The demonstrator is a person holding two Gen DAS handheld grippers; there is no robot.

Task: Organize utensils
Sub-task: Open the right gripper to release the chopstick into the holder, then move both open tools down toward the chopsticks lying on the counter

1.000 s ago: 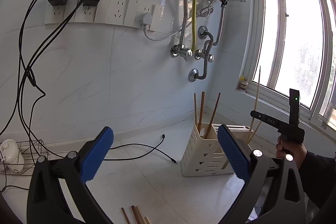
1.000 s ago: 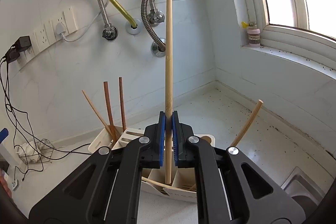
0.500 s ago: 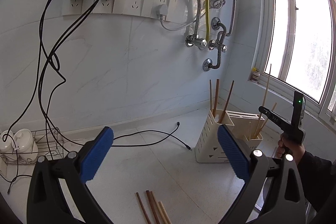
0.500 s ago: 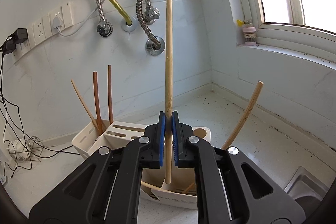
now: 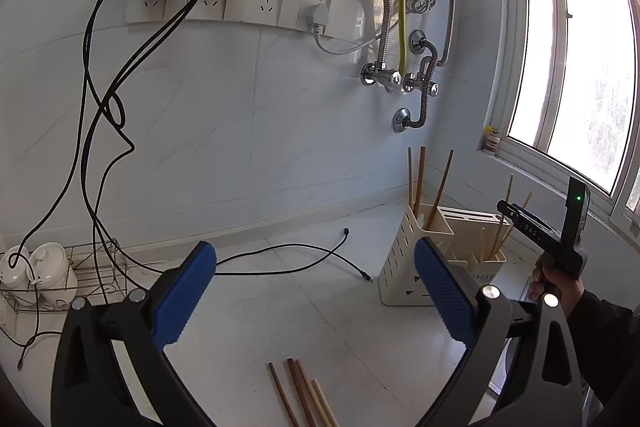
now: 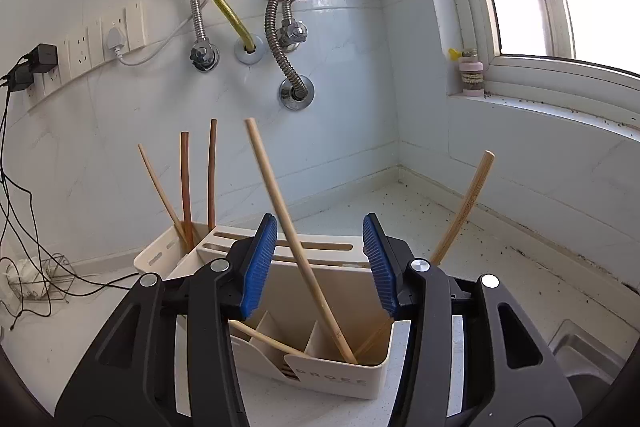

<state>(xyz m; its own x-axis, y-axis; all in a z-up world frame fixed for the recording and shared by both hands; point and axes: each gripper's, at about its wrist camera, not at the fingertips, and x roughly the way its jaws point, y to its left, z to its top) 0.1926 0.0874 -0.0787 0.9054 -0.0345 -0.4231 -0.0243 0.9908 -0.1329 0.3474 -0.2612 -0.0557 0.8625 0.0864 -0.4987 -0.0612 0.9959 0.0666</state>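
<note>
My right gripper hangs over the cream utensil holder, its jaws opening. A light bamboo chopstick stands between them, touching neither pad, its tip in the holder's front right compartment and its top leaning left. Two brown chopsticks stand in the back left compartment, and another light one leans out to the right. My left gripper is open and holds nothing. Several loose chopsticks lie on the counter just below it. The holder is to its right.
A black cable trails over the white counter left of the holder. A wire rack with white cups stands far left. A steel sink lies at the right, wall pipes behind, and a small jar on the sill.
The right jaws have opened and let go of the light chopstick. It has dropped into the holder and tipped to the left. The left view has swung slightly leftwards.
</note>
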